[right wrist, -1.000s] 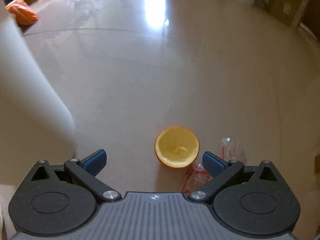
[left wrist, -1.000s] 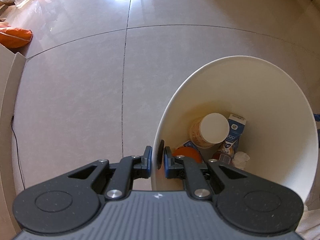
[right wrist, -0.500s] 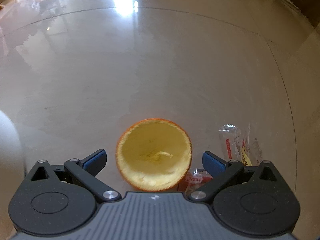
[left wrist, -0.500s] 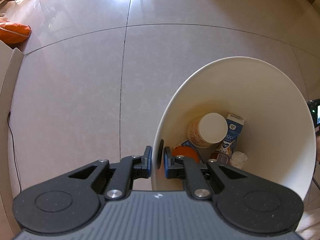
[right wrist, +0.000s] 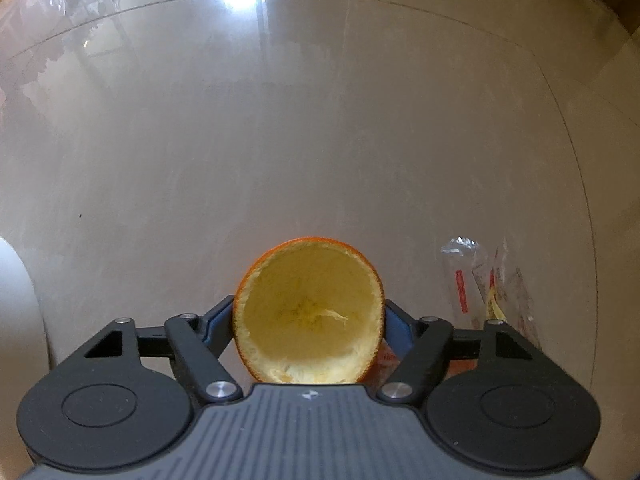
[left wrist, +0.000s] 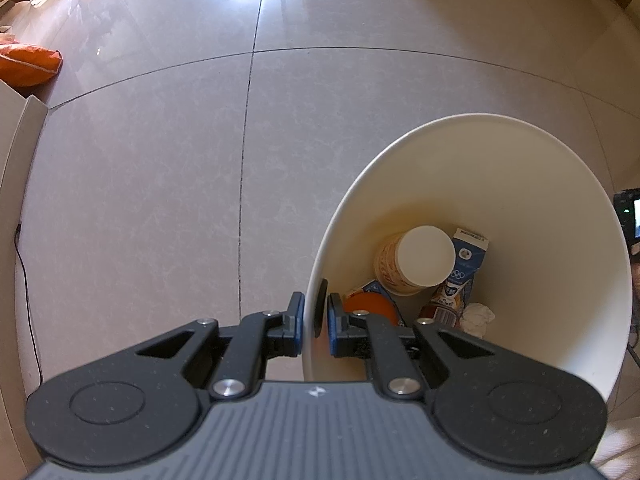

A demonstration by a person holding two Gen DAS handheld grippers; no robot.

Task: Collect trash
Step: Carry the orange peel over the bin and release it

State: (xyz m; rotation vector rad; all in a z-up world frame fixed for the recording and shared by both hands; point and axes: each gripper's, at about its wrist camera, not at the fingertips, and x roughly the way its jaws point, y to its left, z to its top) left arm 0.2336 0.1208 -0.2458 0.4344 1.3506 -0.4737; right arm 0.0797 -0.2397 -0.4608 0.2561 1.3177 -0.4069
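Right gripper [right wrist: 308,320] fingers now closed onto orange peel half [right wrist: 308,316], left gripper [left wrist: 314,318] fingers pinching bin [left wrist: 500,184] rim

A pale yellow inside and a bright orange rim are shown by the orange peel half [right wrist: 308,316]. The bin [left wrist: 560,184] is coloured cream-white. A blue-and-white print is carried by the carton [left wrist: 466,258]. The floor tiles [left wrist: 140,168] are mottled beige, with dark grout lines.

glossy beige tiled floor [left wrist: 140,184], dark grout lines, bright glare
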